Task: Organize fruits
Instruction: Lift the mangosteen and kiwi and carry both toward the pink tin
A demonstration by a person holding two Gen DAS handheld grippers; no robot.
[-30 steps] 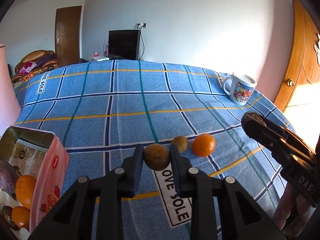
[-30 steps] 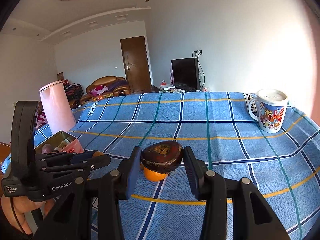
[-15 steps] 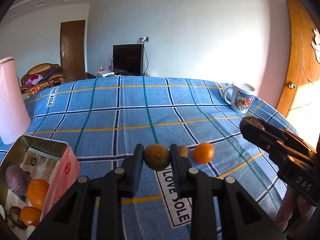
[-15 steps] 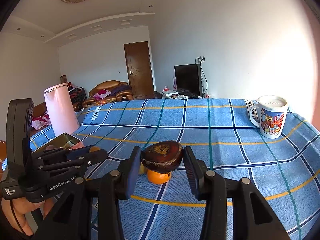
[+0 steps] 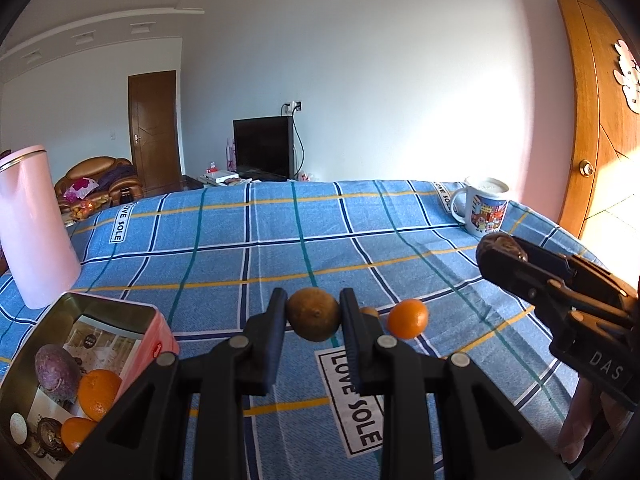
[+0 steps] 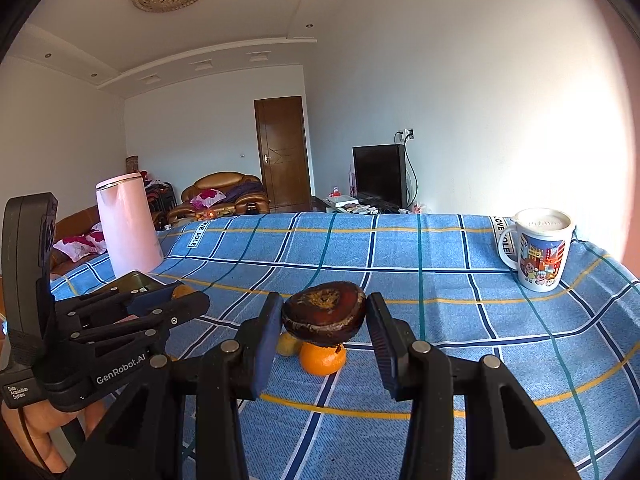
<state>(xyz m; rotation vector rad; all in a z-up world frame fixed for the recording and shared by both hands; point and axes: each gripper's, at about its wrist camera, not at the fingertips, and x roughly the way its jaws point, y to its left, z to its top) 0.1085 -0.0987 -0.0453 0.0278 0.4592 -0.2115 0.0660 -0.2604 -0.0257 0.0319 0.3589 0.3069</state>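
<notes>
At lower centre of the left wrist view, the left gripper [image 5: 313, 314] is clamped on a brownish round fruit [image 5: 313, 314]. Its likely goal, the open tin [image 5: 132, 314], lies to the lower left, nearer this hand. In its own view the right gripper [image 6: 323, 318] pinches a dark flattened fruit [image 6: 323, 318]. Beyond, an orange [image 5: 407, 319] rests on the blue cloth [image 5: 260, 256].

Blue checked cloth [image 5: 400, 248] carries white "LOVE SOLE" labels [image 5: 352, 396]. Black left tool [image 6: 120, 320] body reads "GenRobot.AI" and "Data Acquisition System"; black right tool [image 5: 560, 300] body reads "DAS".
</notes>
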